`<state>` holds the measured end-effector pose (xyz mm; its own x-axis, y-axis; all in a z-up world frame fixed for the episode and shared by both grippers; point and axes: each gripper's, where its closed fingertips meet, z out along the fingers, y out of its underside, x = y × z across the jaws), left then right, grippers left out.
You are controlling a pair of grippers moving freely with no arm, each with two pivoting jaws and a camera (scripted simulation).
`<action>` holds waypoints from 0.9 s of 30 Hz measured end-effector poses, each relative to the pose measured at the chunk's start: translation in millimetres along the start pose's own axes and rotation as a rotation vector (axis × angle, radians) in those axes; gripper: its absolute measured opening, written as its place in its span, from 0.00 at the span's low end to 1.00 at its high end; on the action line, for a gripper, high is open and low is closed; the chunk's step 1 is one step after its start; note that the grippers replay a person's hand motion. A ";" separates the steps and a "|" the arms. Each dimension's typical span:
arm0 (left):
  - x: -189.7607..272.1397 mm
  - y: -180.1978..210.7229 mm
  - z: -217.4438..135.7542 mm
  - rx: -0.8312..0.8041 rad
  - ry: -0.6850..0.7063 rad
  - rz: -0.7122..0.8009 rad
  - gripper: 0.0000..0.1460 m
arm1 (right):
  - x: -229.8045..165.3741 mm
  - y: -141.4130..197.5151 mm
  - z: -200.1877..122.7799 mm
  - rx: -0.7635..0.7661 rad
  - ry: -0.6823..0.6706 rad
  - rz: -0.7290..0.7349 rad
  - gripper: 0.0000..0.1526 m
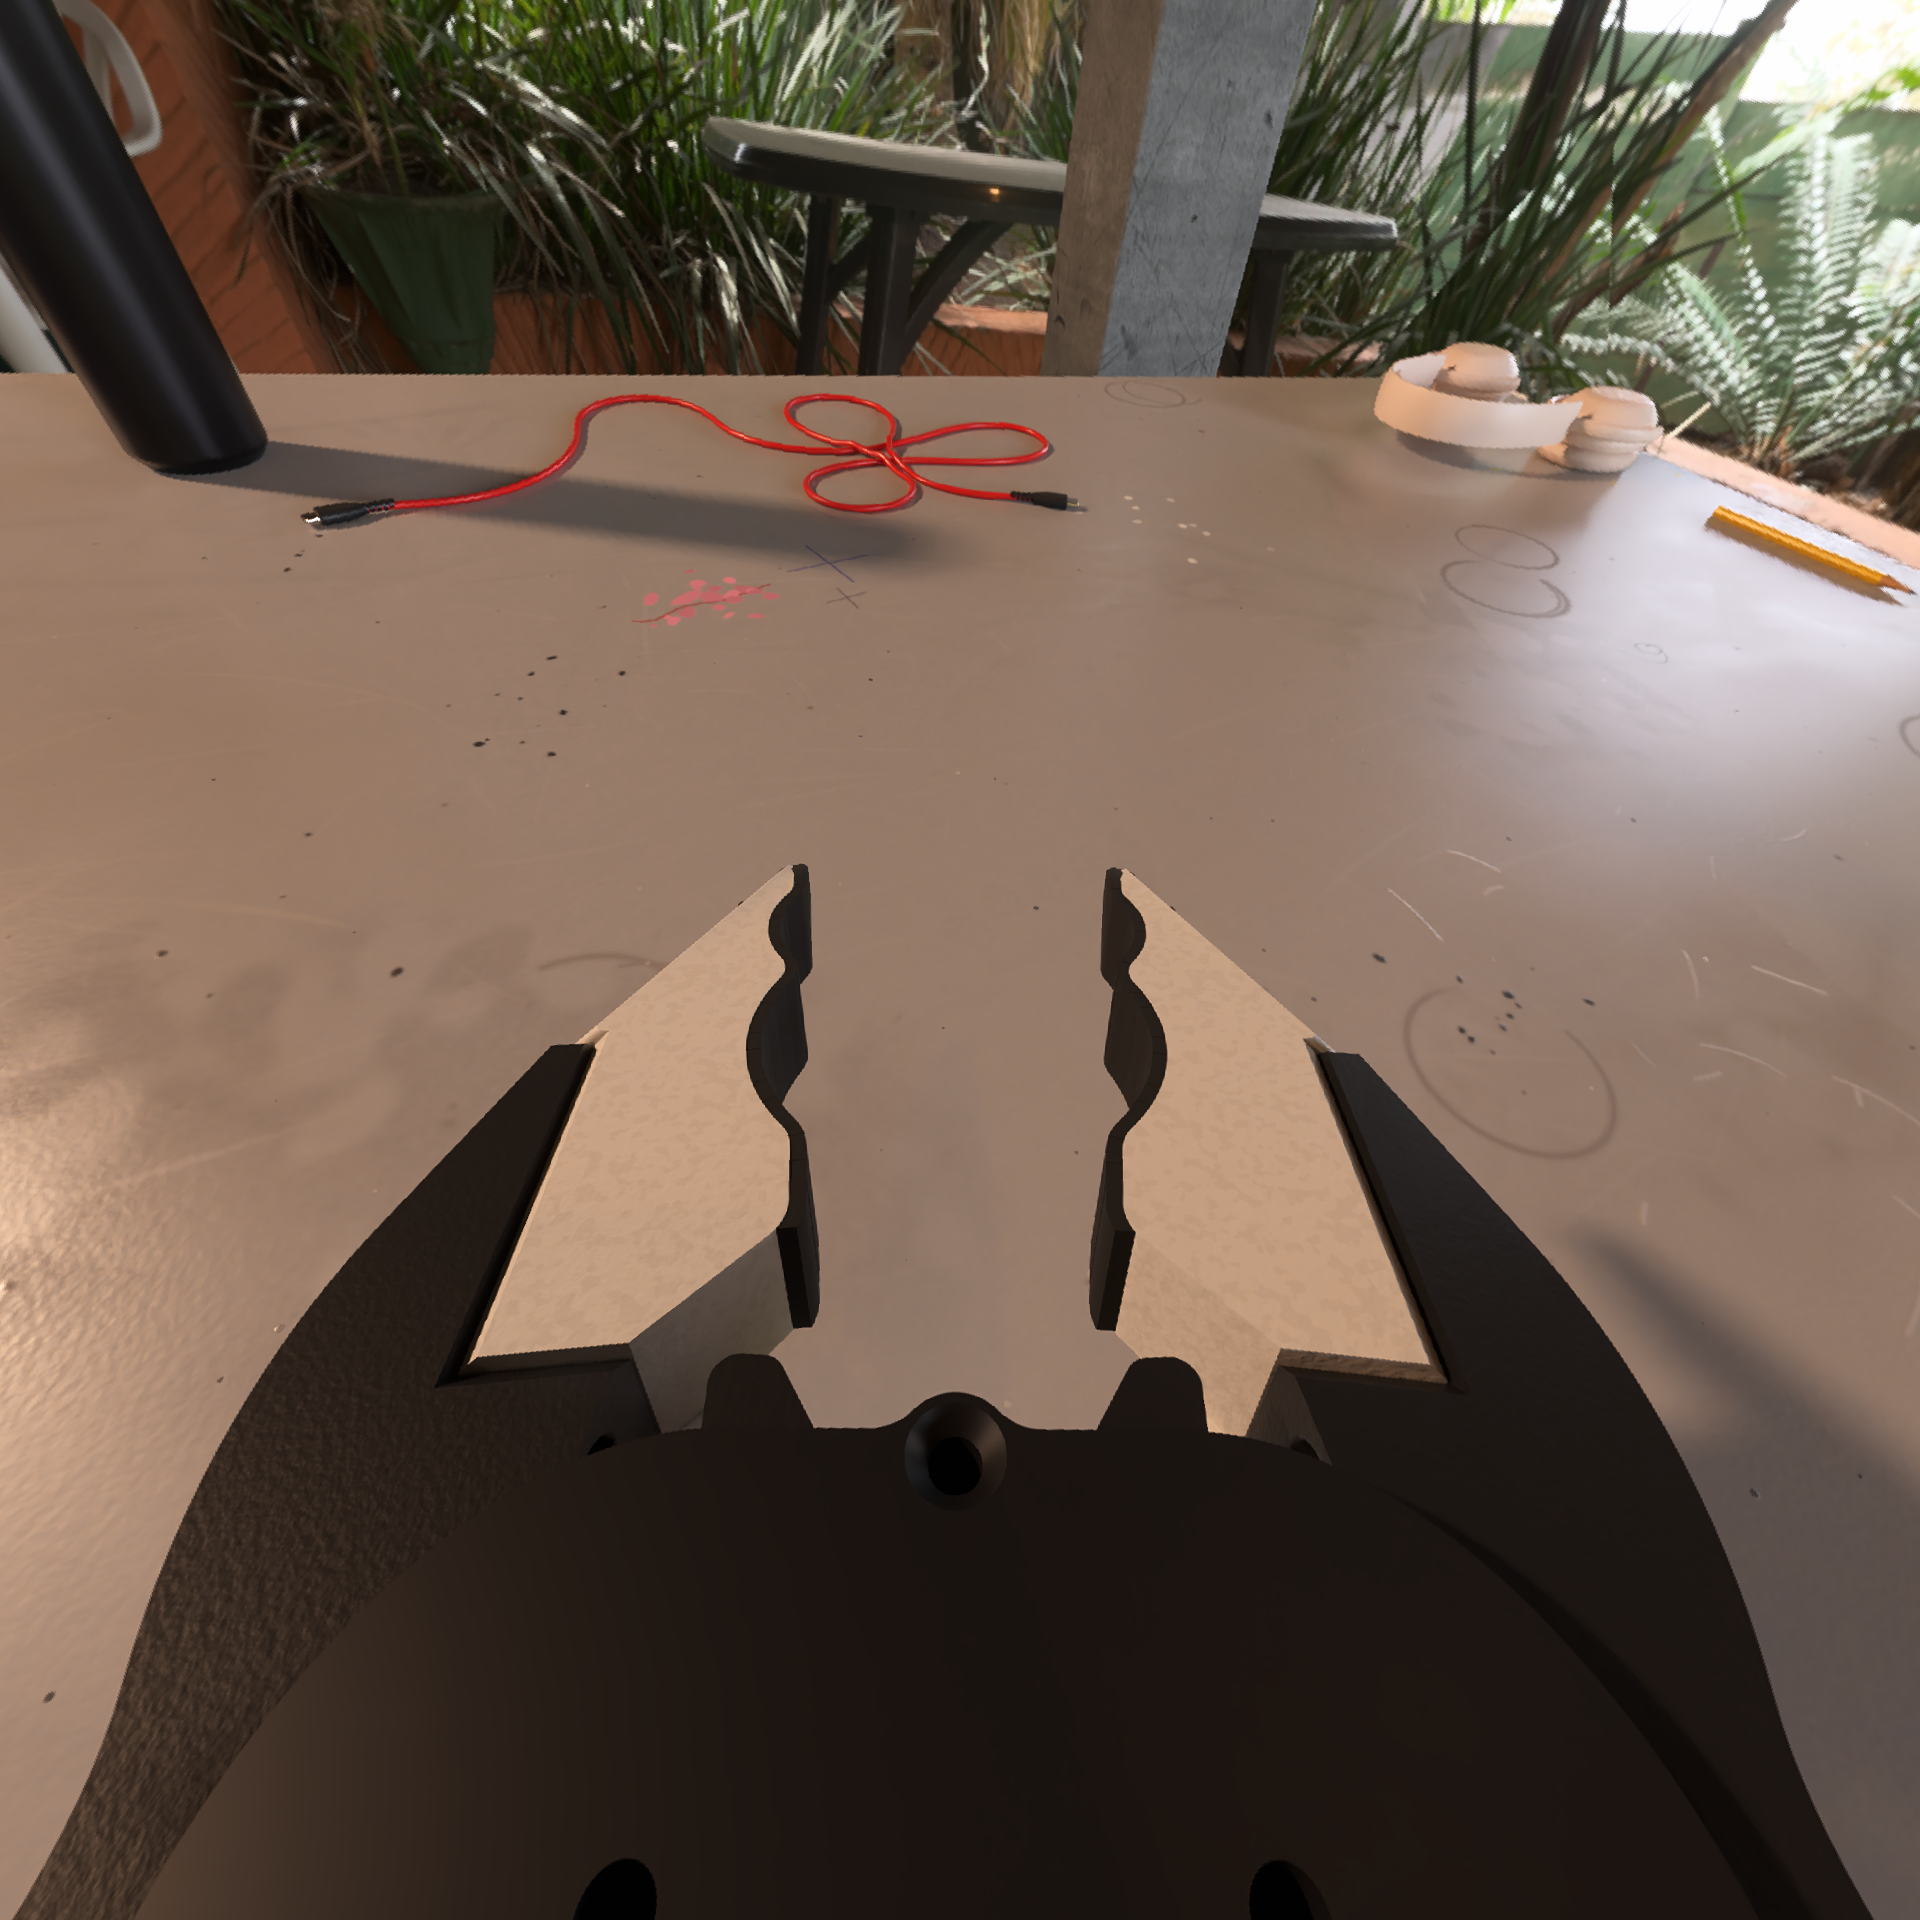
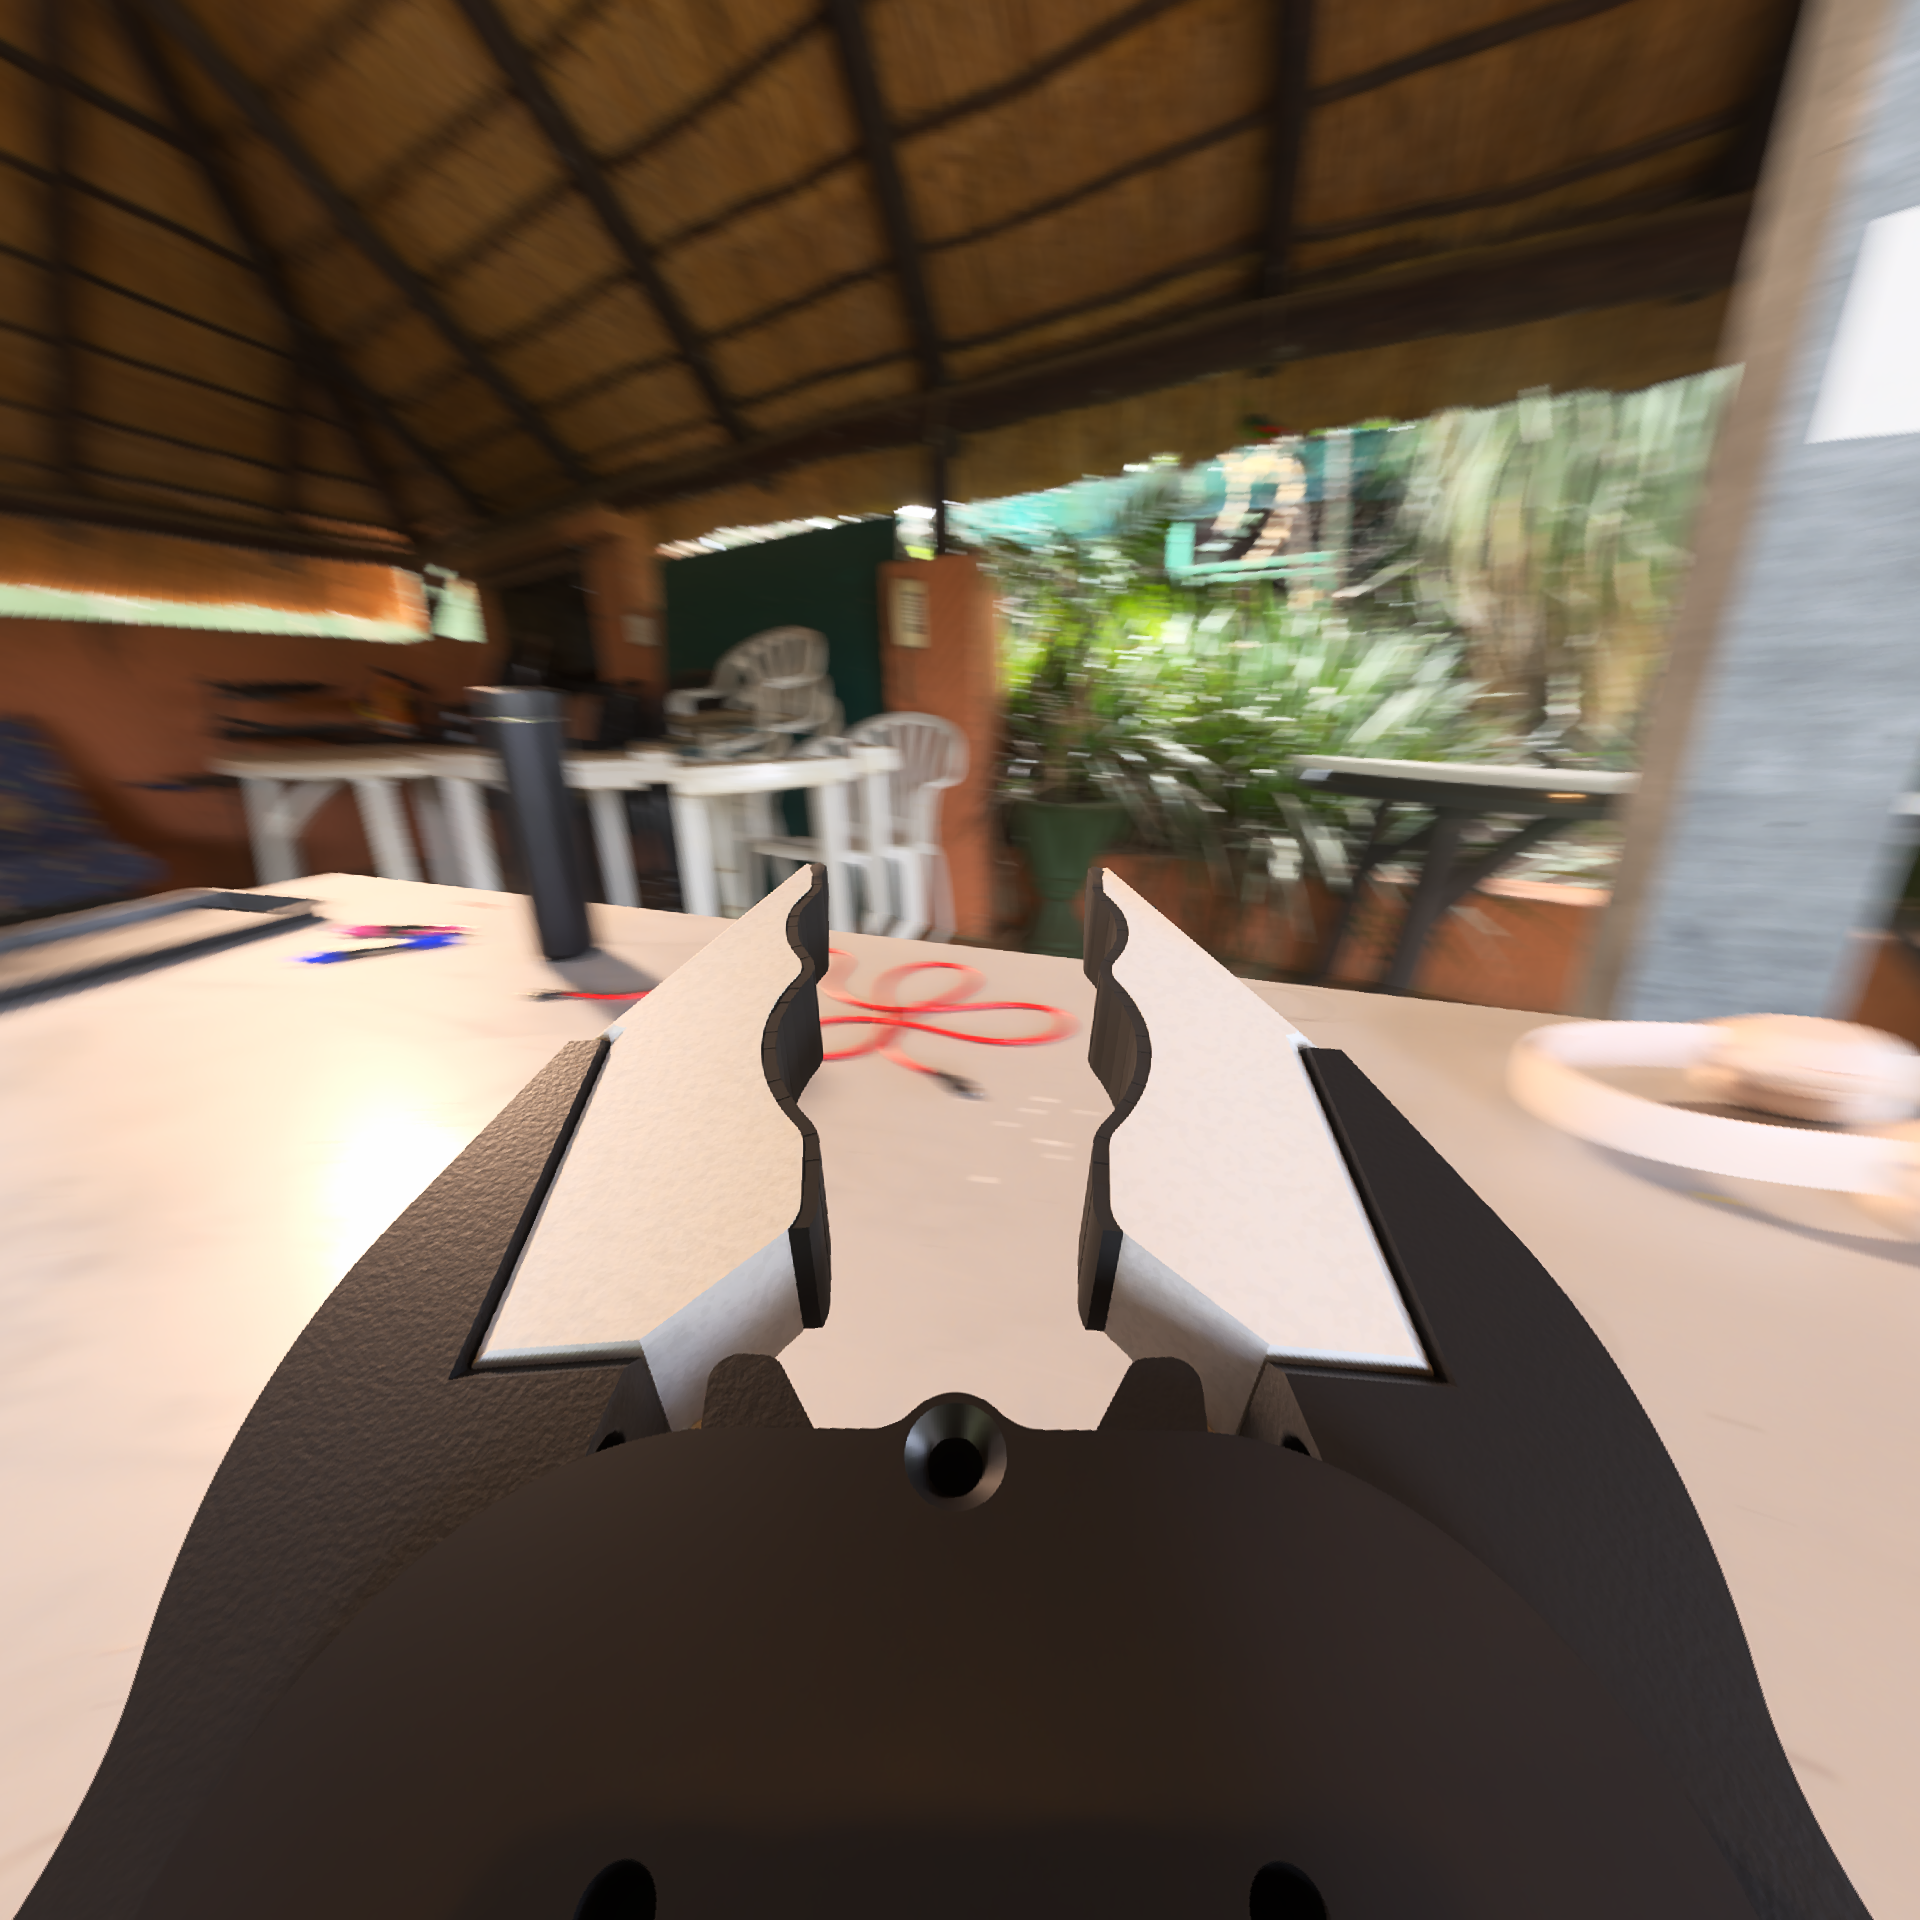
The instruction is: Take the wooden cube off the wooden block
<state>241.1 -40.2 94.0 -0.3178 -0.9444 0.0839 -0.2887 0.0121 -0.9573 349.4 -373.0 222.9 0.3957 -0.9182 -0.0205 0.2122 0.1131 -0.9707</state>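
The left gripper hangs low over the table with its jaws spread and nothing between them; only bare tabletop shows in the gap. The right gripper is likewise parted and empty, tilted up more so that its view takes in the far edge of the table and the thatched roof beyond, all blurred.

Neither the cube nor the block shows in either view, so where they are cannot be told.

At the far side, in the left wrist view, a red cable lies in loops, a black cylinder stands at the far left, white headphones rest at the far right corner, and a pencil lies near the right edge. The right wrist view shows the cable between its fingertips, the cylinder to the left and the headphones to the right.
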 end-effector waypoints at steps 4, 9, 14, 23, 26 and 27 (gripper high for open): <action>2.1 1.4 -4.0 -0.009 -0.009 0.053 0.39 | -115.6 28.7 10.1 -0.067 -0.283 0.110 0.33; 6.5 -0.7 -3.3 0.001 -0.001 0.082 0.39 | -179.8 70.4 -2.0 -0.198 -0.479 -0.162 0.31; 11.0 0.5 4.1 -0.007 0.046 0.049 0.39 | -164.4 74.9 -3.8 -0.170 -0.459 -0.228 0.24; 11.5 11.4 5.9 -0.034 0.064 0.001 0.39 | -143.8 87.5 1.3 -0.277 -0.490 0.135 0.26; 9.6 13.0 10.2 -0.042 0.069 0.006 0.39 | -149.1 90.9 0.3 -0.292 -0.521 0.139 0.27; 8.8 13.2 11.4 -0.040 0.071 0.006 0.39 | -152.2 94.0 -0.6 -0.302 -0.533 0.114 0.27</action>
<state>244.8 -52.1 78.9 -0.3822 -0.9187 0.0994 -0.3220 0.0316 -0.9462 308.5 -222.8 134.7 0.8093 -0.5817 -0.0813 -0.0887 0.0157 -0.9959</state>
